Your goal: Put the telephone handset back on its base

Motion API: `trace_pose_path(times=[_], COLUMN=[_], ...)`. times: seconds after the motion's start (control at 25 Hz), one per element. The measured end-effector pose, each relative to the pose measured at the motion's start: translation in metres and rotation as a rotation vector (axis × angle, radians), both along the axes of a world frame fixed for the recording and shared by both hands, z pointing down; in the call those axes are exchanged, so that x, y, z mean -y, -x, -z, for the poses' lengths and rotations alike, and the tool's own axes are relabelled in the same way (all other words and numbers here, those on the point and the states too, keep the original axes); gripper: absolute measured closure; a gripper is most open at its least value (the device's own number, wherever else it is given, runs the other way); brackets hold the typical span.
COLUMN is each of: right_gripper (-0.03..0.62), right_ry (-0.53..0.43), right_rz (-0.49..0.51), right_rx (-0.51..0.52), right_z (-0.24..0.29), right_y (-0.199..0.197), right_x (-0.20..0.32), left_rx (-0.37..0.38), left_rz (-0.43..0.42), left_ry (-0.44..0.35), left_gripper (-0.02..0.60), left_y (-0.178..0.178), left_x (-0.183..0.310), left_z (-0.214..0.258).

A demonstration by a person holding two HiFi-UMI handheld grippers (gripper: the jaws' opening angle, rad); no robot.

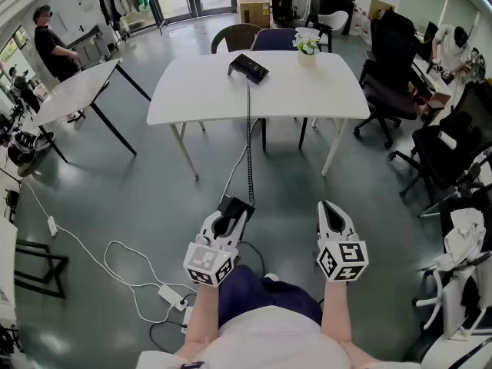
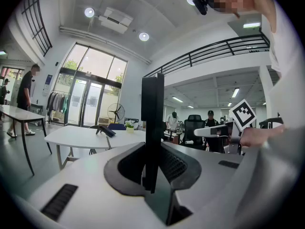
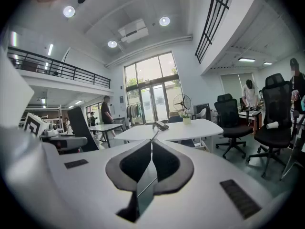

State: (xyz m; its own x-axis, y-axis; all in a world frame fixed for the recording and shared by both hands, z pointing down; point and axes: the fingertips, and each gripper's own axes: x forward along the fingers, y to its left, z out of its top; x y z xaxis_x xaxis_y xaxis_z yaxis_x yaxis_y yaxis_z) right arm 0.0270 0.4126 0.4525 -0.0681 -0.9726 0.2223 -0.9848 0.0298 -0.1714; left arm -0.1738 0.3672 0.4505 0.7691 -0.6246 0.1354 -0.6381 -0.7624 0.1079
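Office floor (image 1: 115, 191) | white table (image 1: 307, 91) ahead, base (image 1: 248, 68) on it | left gripper (image 1: 227, 220) clamped on handset (image 1: 236, 204), upright between jaws; cord (image 1: 249, 144) running to base | right gripper (image 1: 332, 215) closed, empty

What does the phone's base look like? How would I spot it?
Find the big white table mid-room. Near its far edge, left of the small potted plant, sits the telephone base: the only black thing there, trailing a coiled cord.
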Motion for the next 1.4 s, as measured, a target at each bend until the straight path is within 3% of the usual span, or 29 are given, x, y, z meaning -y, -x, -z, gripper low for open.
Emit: trace_pose_path(times=[0.88, 1.4], right_gripper=[0.557, 0.557], right_ry=[0.057, 0.057], right_rz=[-0.014, 0.004], right_rx=[0.043, 0.062], right_z=[-0.020, -0.017], right_y=[0.011, -0.008], right_x=[-0.013, 0.044], left_rx=[-0.004, -0.042], left_rz=[0.017, 0.029], left_ry=[0.038, 0.067], left_gripper=[0.497, 0.497], left_y=[0.004, -0.018], left_x=[-0.014, 0.038], left_z=[-0.011, -0.006])
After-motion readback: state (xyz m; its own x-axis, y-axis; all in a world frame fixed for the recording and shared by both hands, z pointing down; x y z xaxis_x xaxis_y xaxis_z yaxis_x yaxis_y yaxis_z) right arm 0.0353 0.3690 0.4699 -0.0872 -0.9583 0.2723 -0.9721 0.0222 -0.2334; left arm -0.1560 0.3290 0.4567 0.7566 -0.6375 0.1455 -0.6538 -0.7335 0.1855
